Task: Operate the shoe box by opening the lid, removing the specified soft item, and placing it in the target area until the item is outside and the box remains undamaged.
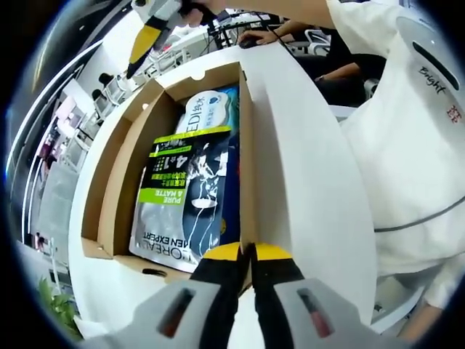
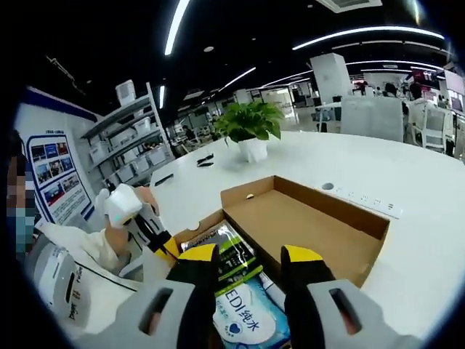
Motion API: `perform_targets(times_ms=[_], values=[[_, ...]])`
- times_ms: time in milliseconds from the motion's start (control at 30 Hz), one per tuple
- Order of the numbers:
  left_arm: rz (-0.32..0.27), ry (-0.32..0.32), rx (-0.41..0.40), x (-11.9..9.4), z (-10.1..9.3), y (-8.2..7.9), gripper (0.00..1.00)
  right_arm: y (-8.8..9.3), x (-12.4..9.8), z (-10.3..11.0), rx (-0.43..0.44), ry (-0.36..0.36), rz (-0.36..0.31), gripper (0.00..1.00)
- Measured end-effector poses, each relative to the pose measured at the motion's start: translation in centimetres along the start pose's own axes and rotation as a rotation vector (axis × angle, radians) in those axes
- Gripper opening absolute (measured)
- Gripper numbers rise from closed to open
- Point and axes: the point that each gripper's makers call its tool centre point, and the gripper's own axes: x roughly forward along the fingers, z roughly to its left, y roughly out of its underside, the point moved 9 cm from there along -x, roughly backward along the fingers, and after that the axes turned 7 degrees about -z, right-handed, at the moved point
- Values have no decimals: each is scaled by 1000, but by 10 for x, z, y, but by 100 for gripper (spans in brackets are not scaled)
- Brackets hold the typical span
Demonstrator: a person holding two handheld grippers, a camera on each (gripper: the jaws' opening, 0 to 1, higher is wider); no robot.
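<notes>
The brown shoe box (image 1: 120, 156) lies open on a white table, its lid (image 2: 305, 225) folded flat beside it. Inside lie a black and green L'Oreal pack (image 1: 182, 196) and a white and blue wipes pack (image 1: 207, 109). My left gripper (image 1: 247, 253) is shut on the box's near side wall. It also shows in the right gripper view, where the left gripper (image 2: 168, 251) pinches the box edge. My right gripper (image 2: 251, 265) is open above the black and green pack (image 2: 234, 251) and the wipes pack (image 2: 243, 320), with nothing between its fingers. The right gripper (image 1: 142, 51) hangs past the box's far end.
A potted plant (image 2: 251, 123) and a few small dark objects (image 2: 205, 161) stand on the white table (image 2: 407, 189) beyond the box. A person in a white shirt (image 1: 407, 145) is close beside the box. Shelves (image 2: 131, 145) line the far wall.
</notes>
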Motion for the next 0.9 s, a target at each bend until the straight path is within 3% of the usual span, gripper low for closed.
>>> perform_targets(times_ms=[200,300,900], values=[[-7,12,28,0,-1,1,3,14,14,2,-40,-9,89,34],[-8,12,20,0,-1,1,3,19,19,1,-4,-24,115,34],[-11,5,32,0,-2,2,3,41,41,9,66,-56,211,31]])
